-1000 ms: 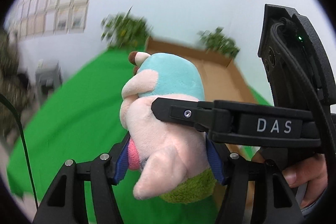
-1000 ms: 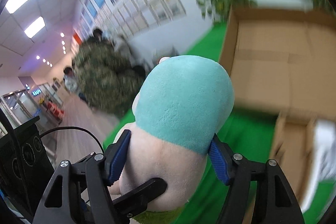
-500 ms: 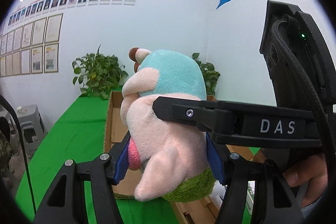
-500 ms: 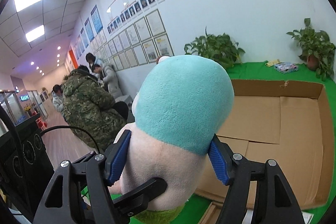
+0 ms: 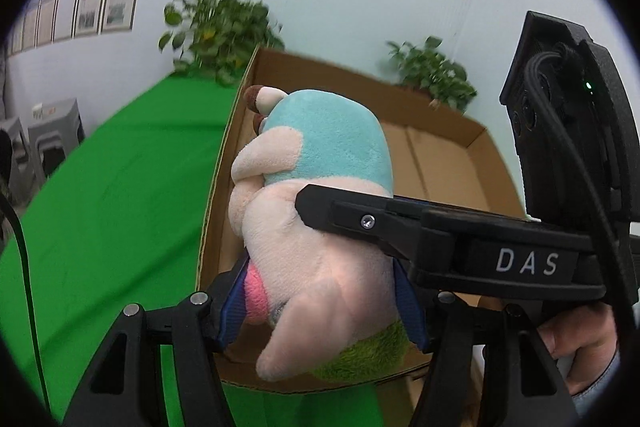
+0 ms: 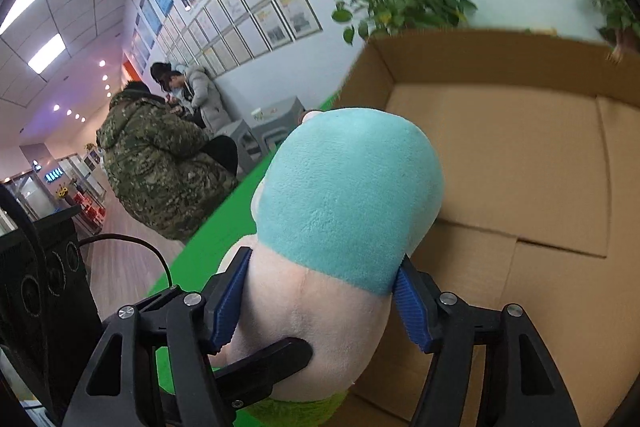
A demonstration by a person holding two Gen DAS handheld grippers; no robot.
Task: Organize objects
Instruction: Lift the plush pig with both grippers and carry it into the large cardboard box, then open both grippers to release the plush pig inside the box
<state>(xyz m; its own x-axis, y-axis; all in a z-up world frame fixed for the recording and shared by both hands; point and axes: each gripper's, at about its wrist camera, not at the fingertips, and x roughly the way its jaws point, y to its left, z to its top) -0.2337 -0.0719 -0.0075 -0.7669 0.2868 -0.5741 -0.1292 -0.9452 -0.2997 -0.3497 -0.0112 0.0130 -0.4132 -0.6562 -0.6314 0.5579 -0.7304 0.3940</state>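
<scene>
I have both claws closed on the same plush toy [image 5: 316, 239], a soft pink figure with a turquoise cap, a green fuzzy base and a small brown-and-cream nub at its top. In my left wrist view the left claw [image 5: 320, 303] pinches the toy's lower body between its blue pads [image 5: 234, 301], open only as wide as the squeezed plush. The right claw's black finger [image 5: 400, 223] crosses in from the right side of that view and presses on the toy's middle, with the letters DAS on its housing; the hand [image 5: 576, 339] holding that gripper shows at the lower right. In my right wrist view the right claw [image 6: 320, 303] grips the plush toy [image 6: 340, 227] just below the turquoise cap, its blue pads [image 6: 412, 311] sunk into the sides, and a black finger of the left claw [image 6: 260, 367] reaches across the toy's lower front. The toy is held in the air, in front of and over the open cardboard box [image 5: 440, 163], whose brown inner floor and walls [image 6: 520, 167] fill the space behind it. The box sits on the green table [image 5: 120, 195]. Two potted plants [image 5: 216, 27] stand by the white wall behind the box, blurred. Off to the left of the right view, a person in a camouflage coat [image 6: 160, 163] and others stand near framed pictures [image 6: 256, 19] on the wall.
</scene>
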